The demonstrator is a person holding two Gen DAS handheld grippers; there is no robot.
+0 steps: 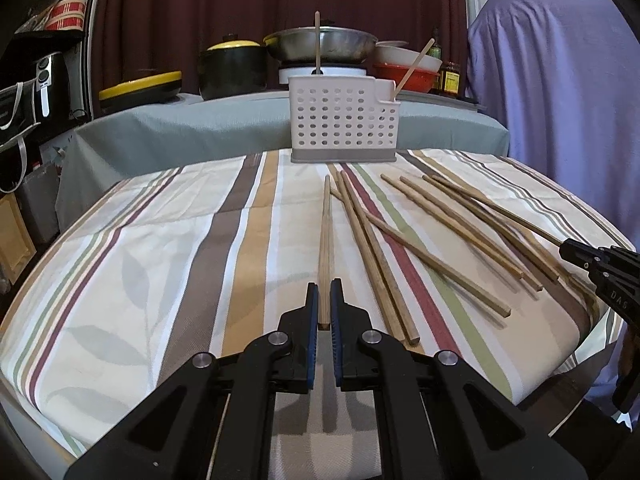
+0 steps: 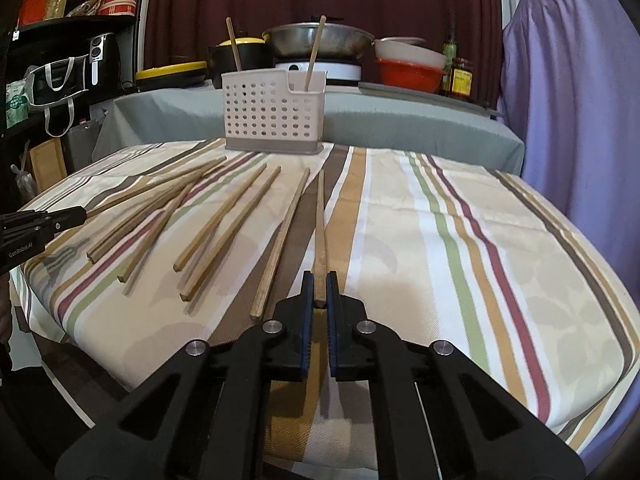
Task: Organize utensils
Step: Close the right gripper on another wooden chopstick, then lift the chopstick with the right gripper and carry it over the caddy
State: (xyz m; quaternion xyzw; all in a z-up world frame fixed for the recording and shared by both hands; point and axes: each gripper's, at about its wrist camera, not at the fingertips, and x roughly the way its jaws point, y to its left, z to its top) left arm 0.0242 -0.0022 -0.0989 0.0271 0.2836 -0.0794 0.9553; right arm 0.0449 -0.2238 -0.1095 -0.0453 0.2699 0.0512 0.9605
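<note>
Jaws of both grippers, left gripper (image 1: 324, 294) and right gripper (image 2: 319, 285), tilted downward, each clench a chopstick (image 1: 326, 240).

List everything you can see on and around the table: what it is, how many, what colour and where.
loose chopsticks: about six, brown wood, scattered flat on the cloth
standing chopsticks: two, pale wood, upright in the holder
holder: one, white perforated with grey base, far edge of the cloth
tablecloth: one, cream with striped bands, covering the table
pan: one, steel, behind the holder
pot: one, black with yellow lid, left of the pan
bowl: one, red, right of the pan
left gripper: black, shut on one chopstick
right gripper: black, shut on another chopstick
</note>
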